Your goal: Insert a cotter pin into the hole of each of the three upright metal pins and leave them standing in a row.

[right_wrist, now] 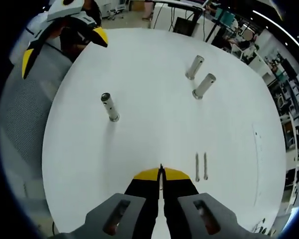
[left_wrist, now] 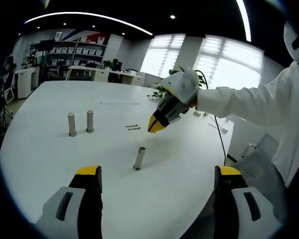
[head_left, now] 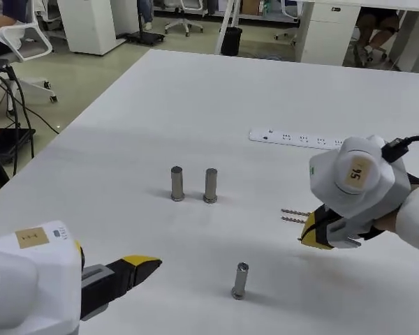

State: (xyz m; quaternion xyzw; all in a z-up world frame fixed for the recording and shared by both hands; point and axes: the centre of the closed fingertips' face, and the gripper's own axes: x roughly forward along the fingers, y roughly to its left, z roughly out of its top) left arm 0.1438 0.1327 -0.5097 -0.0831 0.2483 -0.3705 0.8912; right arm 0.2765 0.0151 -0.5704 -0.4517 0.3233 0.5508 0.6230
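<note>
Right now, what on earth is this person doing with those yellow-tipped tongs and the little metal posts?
A person at a white table holds a pair of tongs in each hand. Three metal pins stand upright: two side by side, and a third pin nearer and apart. The right tongs are shut, just beside two cotter pins lying flat on the table. The left tongs are wide open and hold nothing. None of the upright pins seems to have a cotter pin through it yet.

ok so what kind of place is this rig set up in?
Probably an open-plan office or lab. The work sits on a large white table with a white multi-socket power strip. Behind it stand a white storage cabinet, a white swivel office chair and a black waste bin.
</note>
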